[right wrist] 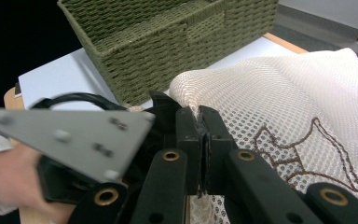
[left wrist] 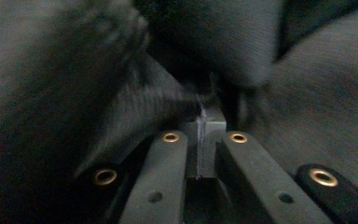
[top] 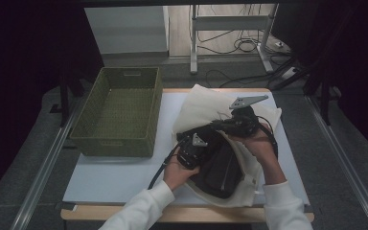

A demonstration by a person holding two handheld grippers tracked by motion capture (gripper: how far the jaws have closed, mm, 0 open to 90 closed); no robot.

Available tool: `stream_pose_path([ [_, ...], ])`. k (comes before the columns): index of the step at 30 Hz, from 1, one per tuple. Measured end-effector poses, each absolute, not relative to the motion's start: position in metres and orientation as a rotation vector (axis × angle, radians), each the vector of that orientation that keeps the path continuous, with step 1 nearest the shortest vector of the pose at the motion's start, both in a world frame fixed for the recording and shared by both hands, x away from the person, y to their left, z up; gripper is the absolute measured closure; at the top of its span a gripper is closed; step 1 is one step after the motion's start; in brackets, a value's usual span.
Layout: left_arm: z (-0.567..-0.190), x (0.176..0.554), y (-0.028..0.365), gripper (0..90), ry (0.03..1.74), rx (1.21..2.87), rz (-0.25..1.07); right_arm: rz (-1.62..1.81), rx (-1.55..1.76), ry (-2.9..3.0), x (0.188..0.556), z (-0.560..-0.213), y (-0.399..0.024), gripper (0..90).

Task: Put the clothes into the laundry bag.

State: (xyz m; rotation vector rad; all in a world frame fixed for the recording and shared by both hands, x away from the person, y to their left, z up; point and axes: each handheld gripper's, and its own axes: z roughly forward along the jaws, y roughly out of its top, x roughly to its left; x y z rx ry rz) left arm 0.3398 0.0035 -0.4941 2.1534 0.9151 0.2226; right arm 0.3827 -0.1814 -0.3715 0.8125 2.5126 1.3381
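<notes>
From the high view, the cream mesh bag (top: pixel 206 108) lies mid-table with dark clothing (top: pixel 219 168) inside, right of the green wicker basket (top: pixel 120 111). The left gripper (top: pixel 202 135) and right gripper (top: pixel 225 123) meet at its opening.

In the left gripper view, closed jaws pinch dark fabric (left wrist: pixel 135 102).

In the right gripper view, closed jaws clamp the bag's mesh edge (right wrist: pixel 196 112); the basket (right wrist: pixel 168 42) stands behind.

Dim overall, dark edges, left gripper view blurred

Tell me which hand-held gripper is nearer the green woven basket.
Left. The left hand-held gripper sits just right of the green woven basket, over a dark garment. The right hand-held gripper is farther right, pinching the white mesh bag.
</notes>
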Motion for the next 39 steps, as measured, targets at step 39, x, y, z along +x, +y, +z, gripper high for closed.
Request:
stream_pose_path([
  [39,-0.495,0.310,-0.028,90.0,0.743,2.206,0.113,1.320,0.826,2.507,0.383,-0.372,-0.184,87.9],
])
